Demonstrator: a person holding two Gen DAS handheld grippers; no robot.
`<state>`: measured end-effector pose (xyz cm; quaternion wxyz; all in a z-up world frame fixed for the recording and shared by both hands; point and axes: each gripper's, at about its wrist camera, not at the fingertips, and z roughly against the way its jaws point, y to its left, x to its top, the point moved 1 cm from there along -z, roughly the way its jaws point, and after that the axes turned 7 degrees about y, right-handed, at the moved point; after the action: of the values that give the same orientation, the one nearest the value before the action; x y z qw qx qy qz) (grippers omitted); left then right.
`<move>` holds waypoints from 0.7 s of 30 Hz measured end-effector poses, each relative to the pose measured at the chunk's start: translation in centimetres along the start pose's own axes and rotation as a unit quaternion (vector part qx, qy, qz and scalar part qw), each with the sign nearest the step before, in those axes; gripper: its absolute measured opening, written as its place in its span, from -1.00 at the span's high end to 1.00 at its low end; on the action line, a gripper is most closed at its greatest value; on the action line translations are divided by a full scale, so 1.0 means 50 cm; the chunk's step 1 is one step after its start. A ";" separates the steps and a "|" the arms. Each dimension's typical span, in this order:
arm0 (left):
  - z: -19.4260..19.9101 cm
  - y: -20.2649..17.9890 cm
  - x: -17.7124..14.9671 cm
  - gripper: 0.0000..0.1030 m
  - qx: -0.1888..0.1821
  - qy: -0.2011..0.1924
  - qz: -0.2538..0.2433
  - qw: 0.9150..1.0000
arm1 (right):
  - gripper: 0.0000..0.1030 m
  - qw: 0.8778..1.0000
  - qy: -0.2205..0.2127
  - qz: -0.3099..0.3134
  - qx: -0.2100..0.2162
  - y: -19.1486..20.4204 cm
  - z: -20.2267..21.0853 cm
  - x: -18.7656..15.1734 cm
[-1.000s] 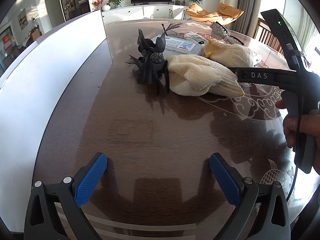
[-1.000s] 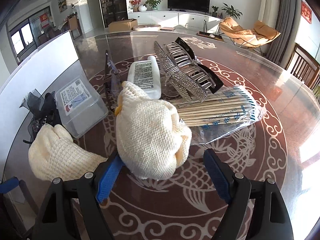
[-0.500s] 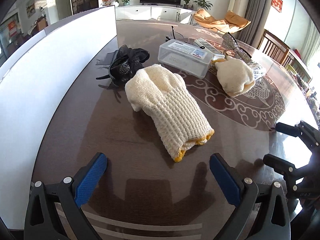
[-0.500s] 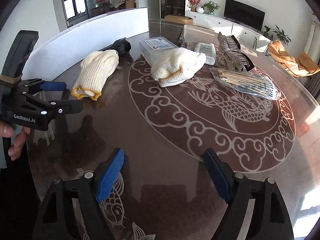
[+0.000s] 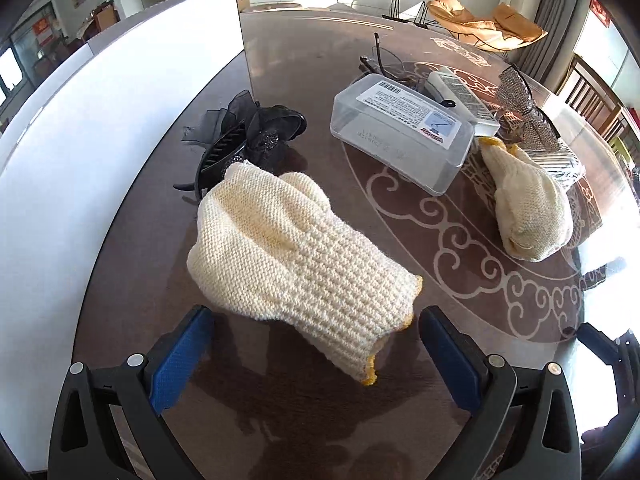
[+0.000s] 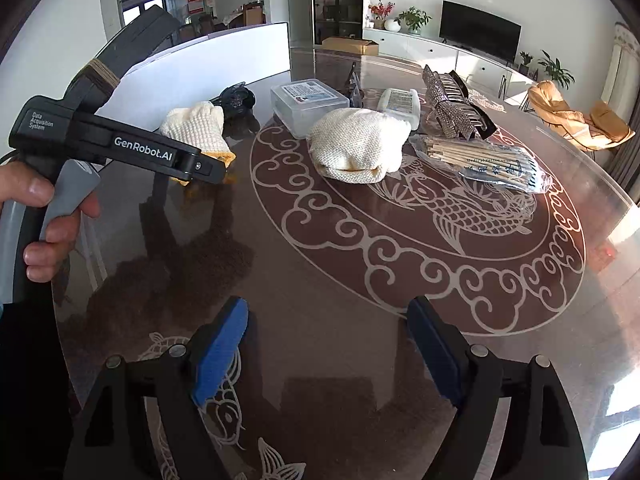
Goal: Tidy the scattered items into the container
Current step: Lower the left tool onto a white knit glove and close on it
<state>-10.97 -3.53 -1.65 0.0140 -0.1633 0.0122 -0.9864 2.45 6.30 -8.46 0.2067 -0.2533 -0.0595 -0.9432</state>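
Note:
A cream knit glove (image 5: 296, 256) lies on the dark table right in front of my left gripper (image 5: 316, 356), which is open with the glove's yellow-edged cuff between the blue pads. It also shows in the right wrist view (image 6: 196, 128). A second cream glove (image 5: 528, 208) (image 6: 360, 148) lies folded further right. A black bow hair clip (image 5: 248, 136) lies beyond the first glove, by the white container wall (image 5: 100, 128). My right gripper (image 6: 324, 352) is open and empty, low over bare table.
A clear plastic box (image 5: 400, 128), a white flat bottle (image 6: 400, 104), a rhinestone hair claw (image 6: 452, 104) and a bag of wooden sticks (image 6: 484, 160) lie at the table's middle. The left gripper's body (image 6: 120, 148) and the hand holding it fill the right view's left side.
My left gripper has moved forward until the first glove's cuff sits between its pads. My right gripper pulled back from the second glove and turned right.

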 end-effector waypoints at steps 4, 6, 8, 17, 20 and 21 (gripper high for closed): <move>0.032 0.053 0.012 -1.00 -0.006 -0.051 0.071 0.996 | -0.62 1.000 0.000 0.000 0.000 0.000 0.000 0.000; 0.000 0.070 0.043 -1.00 -0.023 -0.031 0.104 0.994 | -0.63 1.000 0.000 0.000 0.000 0.000 0.000 0.000; -0.039 0.073 0.067 -1.00 -0.014 -0.006 0.129 0.992 | -0.62 1.000 0.000 0.000 0.000 0.000 0.000 0.000; -0.029 0.041 0.023 0.00 0.015 -0.066 0.020 0.998 | -0.62 1.000 0.000 0.000 0.000 0.000 -0.002 0.000; -0.015 0.069 -0.003 0.12 -0.018 -0.065 -0.022 0.997 | -0.62 1.000 0.000 0.000 0.000 0.000 -0.002 -0.001; -0.011 0.074 -0.013 0.12 -0.021 -0.064 -0.040 0.997 | -0.62 1.000 0.000 0.000 0.000 0.000 -0.001 -0.001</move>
<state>-10.45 -7.21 -2.50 -0.0285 -0.2269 0.0251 -0.9732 2.45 6.32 -8.54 0.2066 -0.2537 -0.0596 -0.9431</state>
